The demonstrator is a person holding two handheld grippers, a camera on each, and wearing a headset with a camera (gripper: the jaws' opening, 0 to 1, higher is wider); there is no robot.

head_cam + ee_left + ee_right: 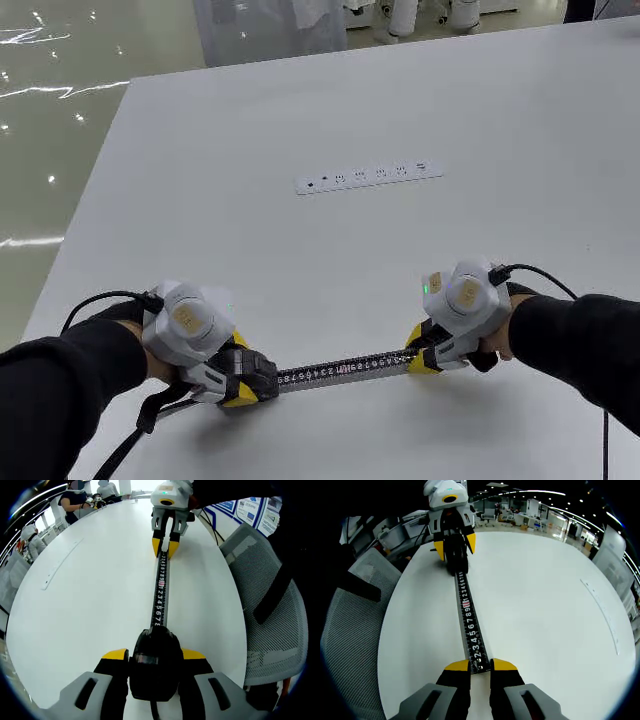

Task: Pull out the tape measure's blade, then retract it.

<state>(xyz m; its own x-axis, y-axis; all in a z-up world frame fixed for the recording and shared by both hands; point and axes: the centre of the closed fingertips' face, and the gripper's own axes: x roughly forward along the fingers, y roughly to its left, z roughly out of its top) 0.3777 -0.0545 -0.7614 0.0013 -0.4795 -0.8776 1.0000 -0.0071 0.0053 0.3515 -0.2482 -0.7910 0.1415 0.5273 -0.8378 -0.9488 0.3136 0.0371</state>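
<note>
The left gripper (154, 656) has its yellow-tipped jaws clamped on either side of the black tape measure case (152, 672), at the near part of the white table (300, 250), well apart from the white power strip (368, 176). The dark blade (469, 620) lies drawn out along the tabletop between the two grippers, its white numerals reading 2 through 9 before a red mark. The right gripper (480, 666) has its jaws nearly together, pinching the blade's free end.
</note>
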